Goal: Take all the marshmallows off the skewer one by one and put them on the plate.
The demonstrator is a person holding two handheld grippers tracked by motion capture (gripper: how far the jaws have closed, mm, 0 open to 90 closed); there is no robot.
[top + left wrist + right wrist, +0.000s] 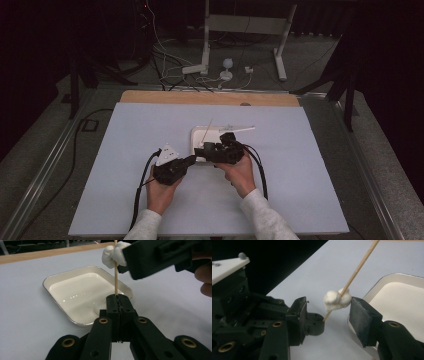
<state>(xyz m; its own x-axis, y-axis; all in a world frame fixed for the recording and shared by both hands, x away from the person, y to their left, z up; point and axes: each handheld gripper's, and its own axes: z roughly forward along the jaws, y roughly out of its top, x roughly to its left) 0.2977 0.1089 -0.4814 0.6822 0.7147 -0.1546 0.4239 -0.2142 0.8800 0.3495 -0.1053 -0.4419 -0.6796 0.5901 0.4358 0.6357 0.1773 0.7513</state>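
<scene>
While left tongs (117, 305) pinch a thin wooden skewer (116, 272), right tongs (328, 315) gape around its lumpy white, perhaps doughy, blob (337, 300).

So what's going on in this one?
A person works with two hand-held grippers. The left gripper is clamped on the base of a thin wooden skewer with a white marshmallow-like lump threaded on it. The right gripper brackets that lump, one finger touching it, beside a shallow white metal tray on the table.

Dim room, lit tabletop; glare on the tray (62, 281); near jaws blurred.
</scene>
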